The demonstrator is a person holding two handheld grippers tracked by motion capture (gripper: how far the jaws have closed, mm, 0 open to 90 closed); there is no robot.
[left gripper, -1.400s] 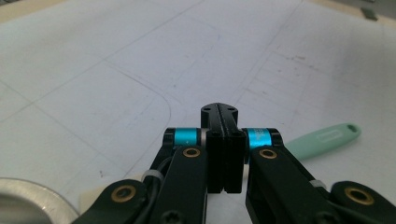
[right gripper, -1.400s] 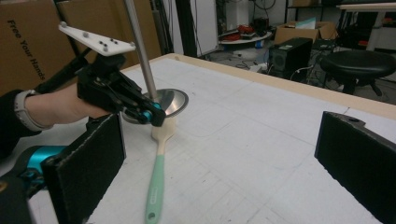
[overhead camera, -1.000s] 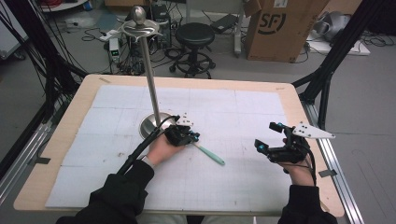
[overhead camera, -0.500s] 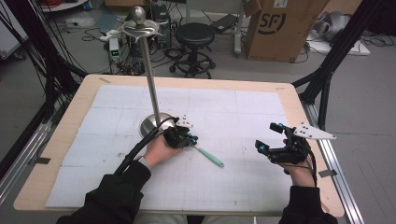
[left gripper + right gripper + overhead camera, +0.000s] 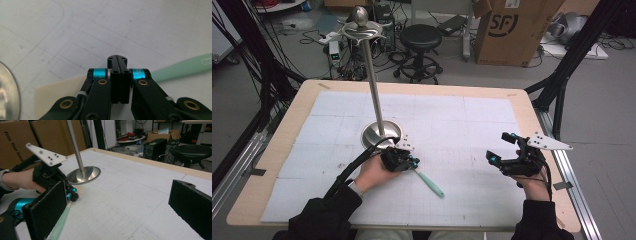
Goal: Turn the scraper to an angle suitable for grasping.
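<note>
High view: left gripper [image 5: 404, 162], jaws pressed together, sits low-centre at the end of a green toothbrush [image 5: 430, 182] lying on the mat [image 5: 462, 120]; whether it pinches the tip I cannot tell. Right gripper [image 5: 507, 155], at right, hangs spread and empty. Risk, as I judge it: a lift could drop the toothbrush, or swing it into the stand [image 5: 381, 134] just above.

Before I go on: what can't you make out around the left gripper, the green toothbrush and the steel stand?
- Toothbrush head: in the high view the left gripper covers it; whether the shut jaws pinch it, I cannot tell.
- Toothbrush in the left gripper view: handle cut off by the right edge.
- Stand top: cut off by the right gripper view's upper edge.
</note>
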